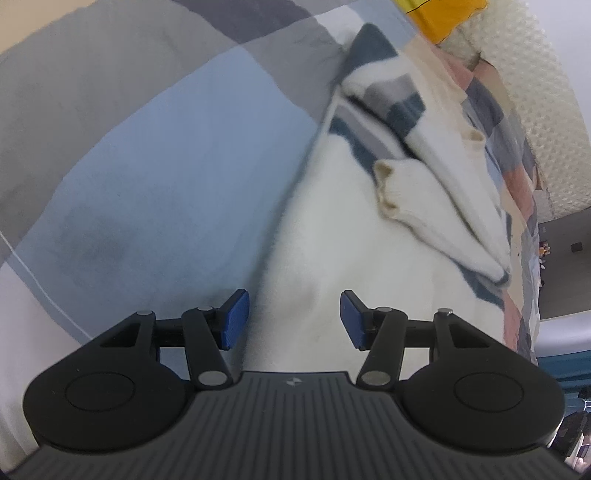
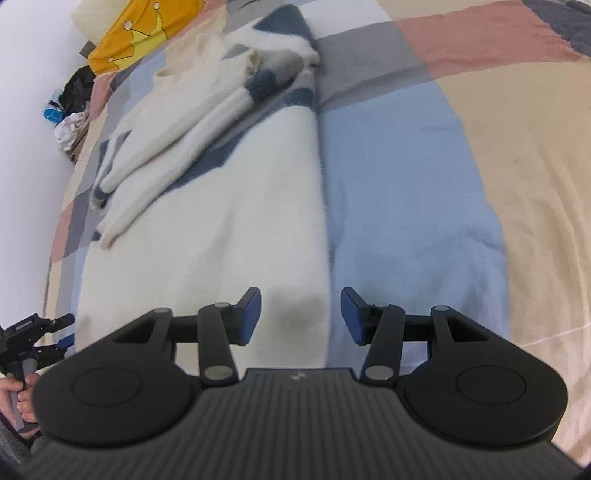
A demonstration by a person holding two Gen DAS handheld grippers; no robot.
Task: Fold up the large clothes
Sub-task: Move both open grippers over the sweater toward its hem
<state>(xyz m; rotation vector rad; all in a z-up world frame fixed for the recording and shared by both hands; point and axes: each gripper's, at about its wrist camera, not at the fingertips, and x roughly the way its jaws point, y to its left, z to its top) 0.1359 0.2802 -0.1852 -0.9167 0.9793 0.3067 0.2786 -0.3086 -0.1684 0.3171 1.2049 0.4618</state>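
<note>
A white sweater (image 1: 351,240) with dark blue and grey blocks lies flat on a patchwork bed cover (image 1: 147,166). Both sleeves (image 1: 424,206) are folded across its body, cuffs toward the collar end. My left gripper (image 1: 293,317) hovers open over the sweater's near left edge, nothing pinched between its blue pads. In the right wrist view the same sweater (image 2: 221,221) stretches away from me. My right gripper (image 2: 300,314) is open above its near right edge, where white cloth meets a blue patch of the cover (image 2: 406,184). The left gripper (image 2: 37,332) shows at the lower left, held by a hand (image 2: 14,398).
A yellow cushion (image 2: 129,33) and a cream pillow (image 1: 535,110) lie at the head of the bed beyond the sweater. Bags and clutter (image 2: 70,103) sit beside the bed against the wall. The cover spreads wide to the right of the sweater.
</note>
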